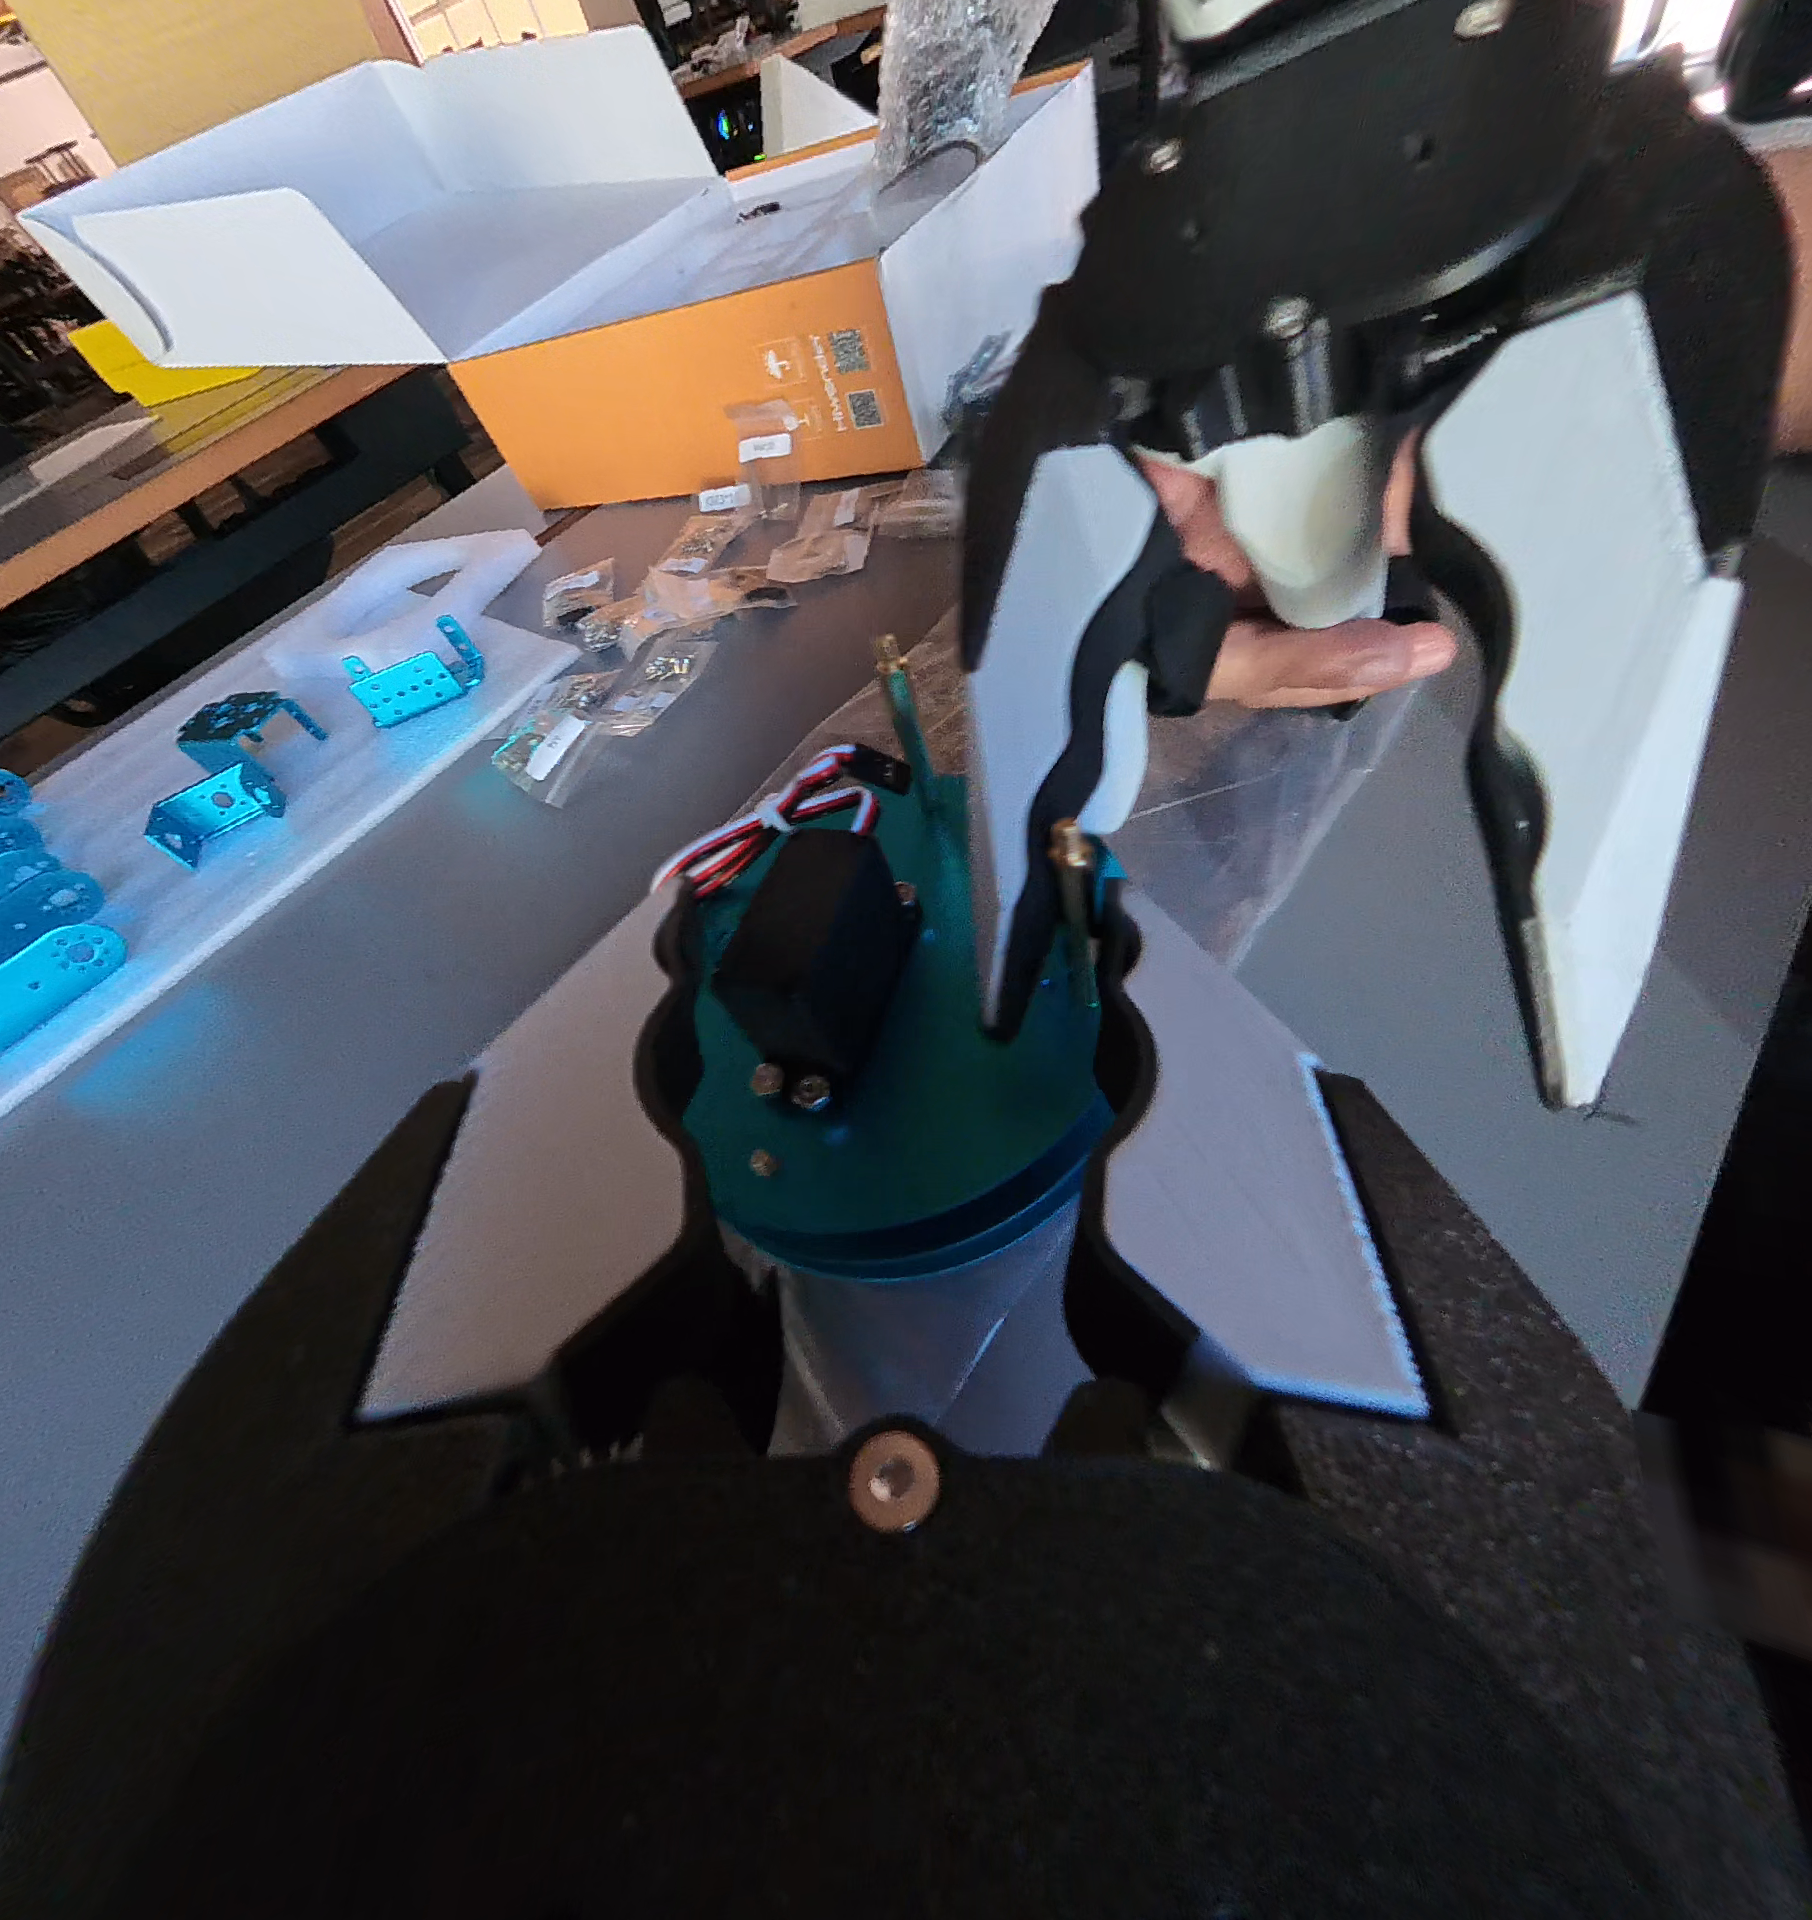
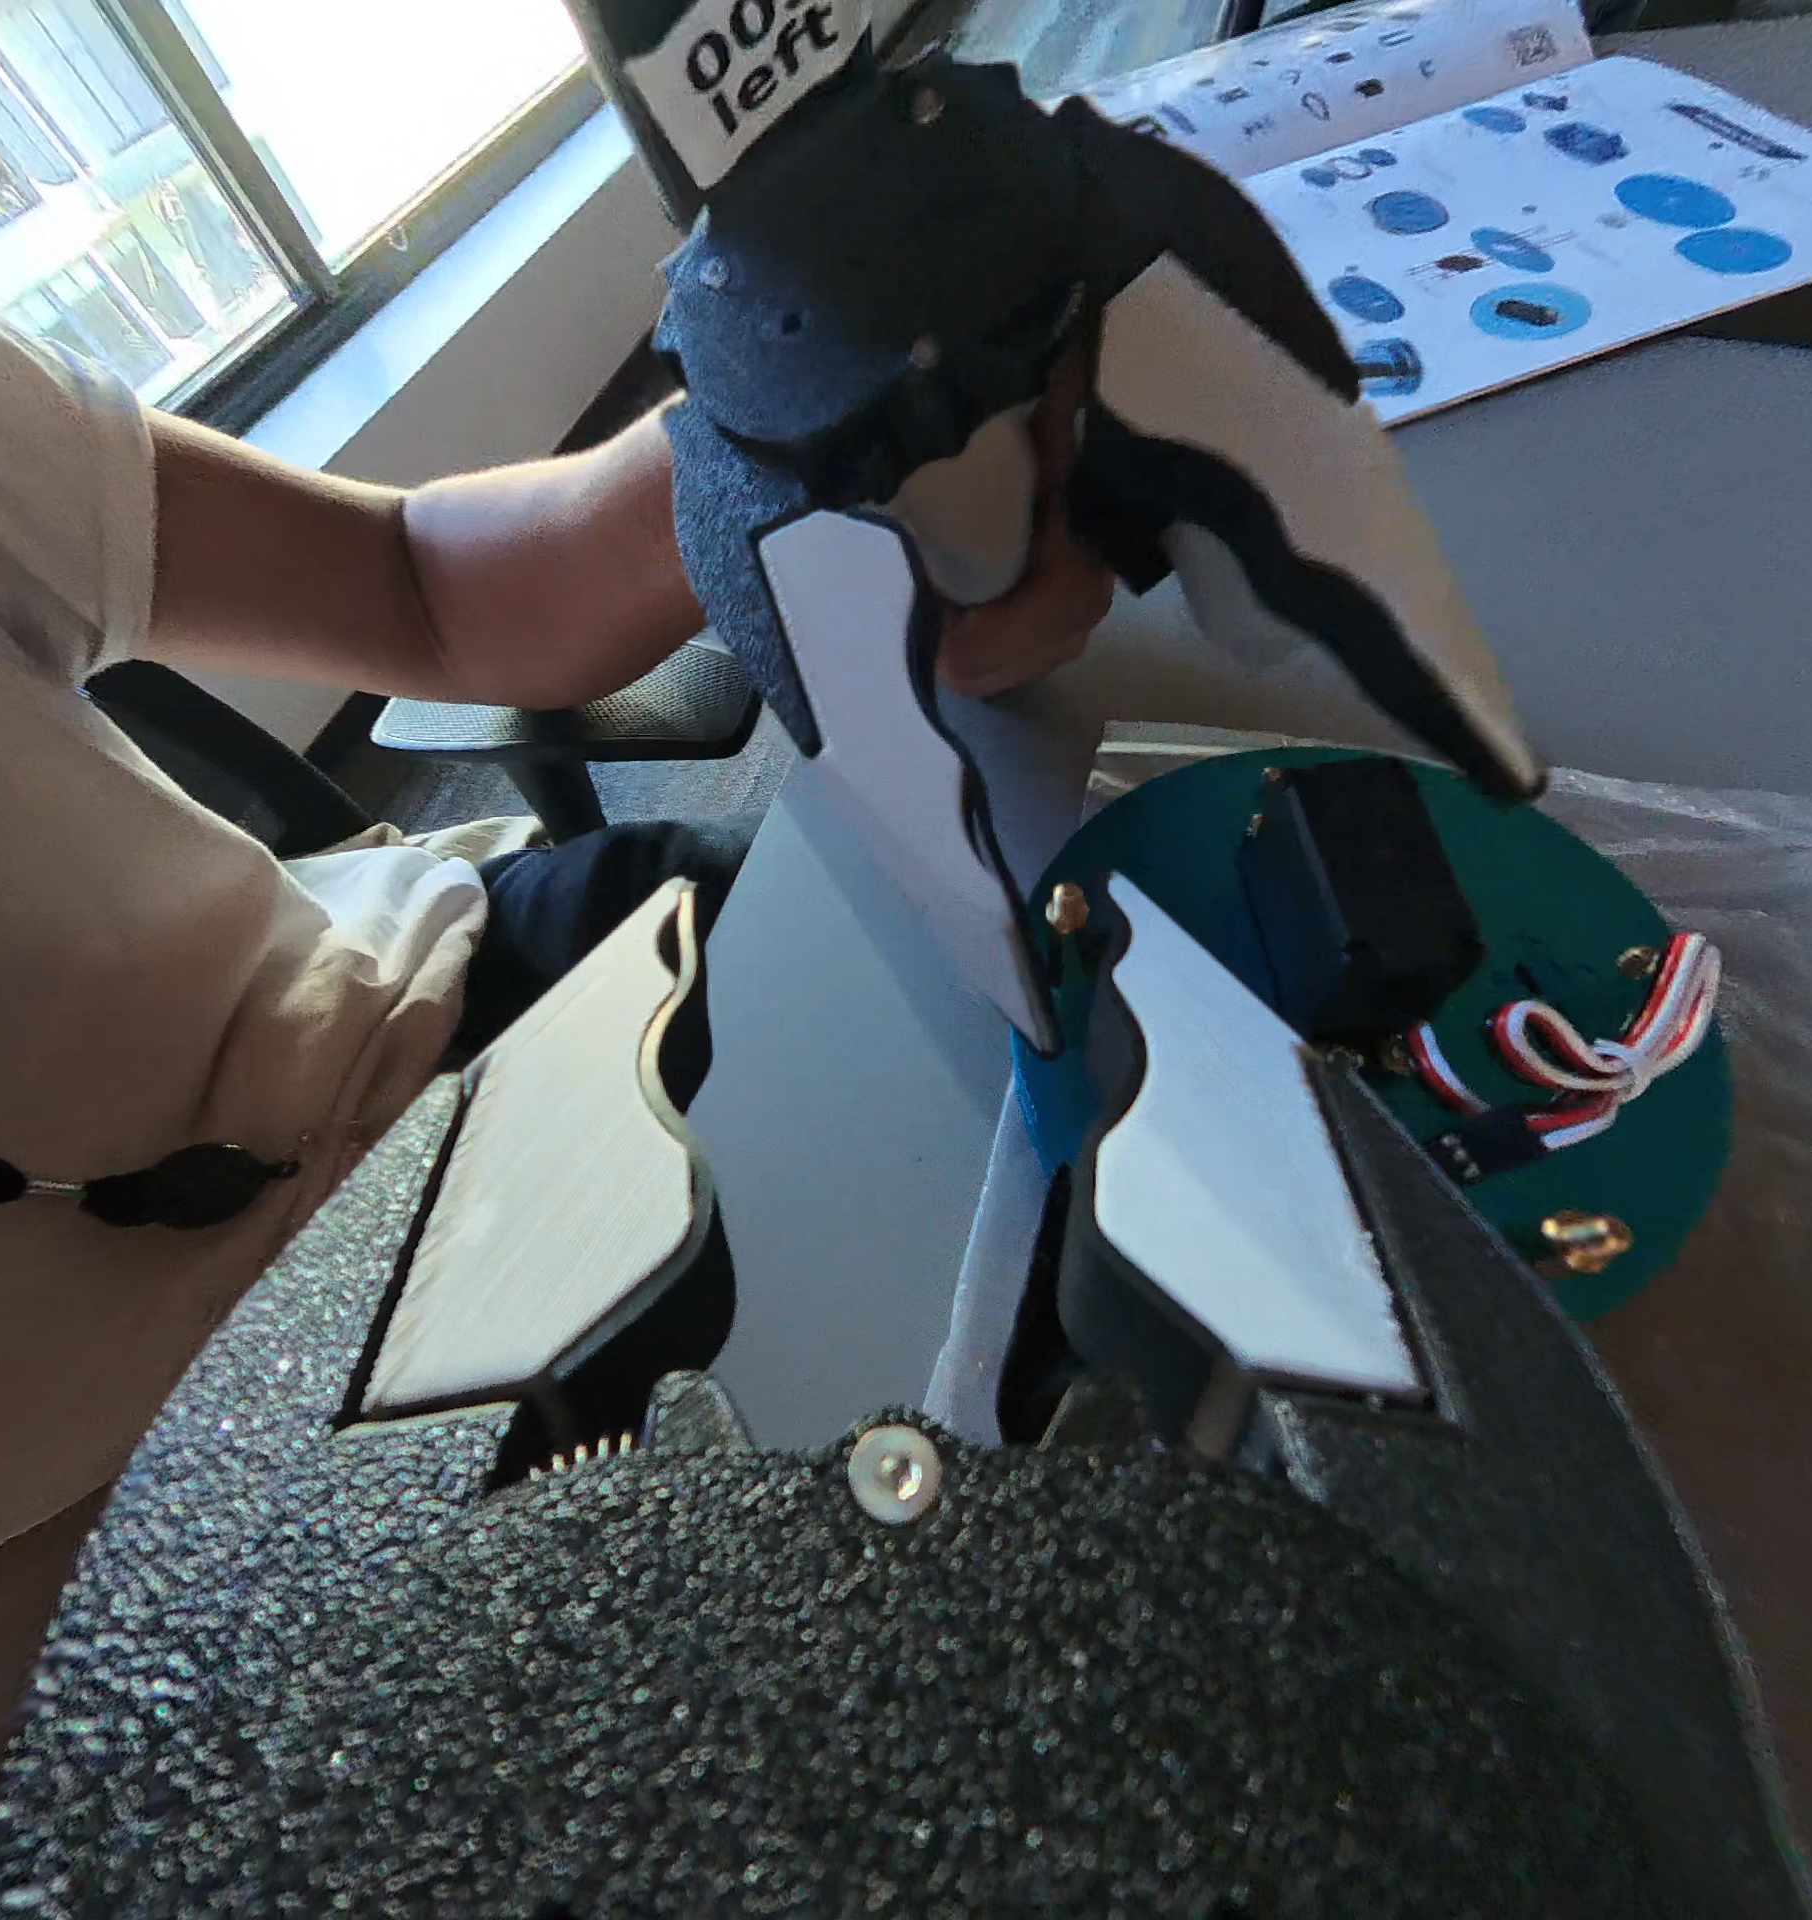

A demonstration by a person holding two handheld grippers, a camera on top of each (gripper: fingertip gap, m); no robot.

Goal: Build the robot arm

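Grey table | left tongs clamp teal disc, servo upward

The left gripper reaches forward and low, its fingers closed in from both sides on what sits between them. The right gripper comes down from above at the far right, fingers spread wide, one tip down near the left gripper's far end. A bare forearm and hand carry the left gripper.

Bright daylight from the window, glare blown out, edges warped and softly blurred.
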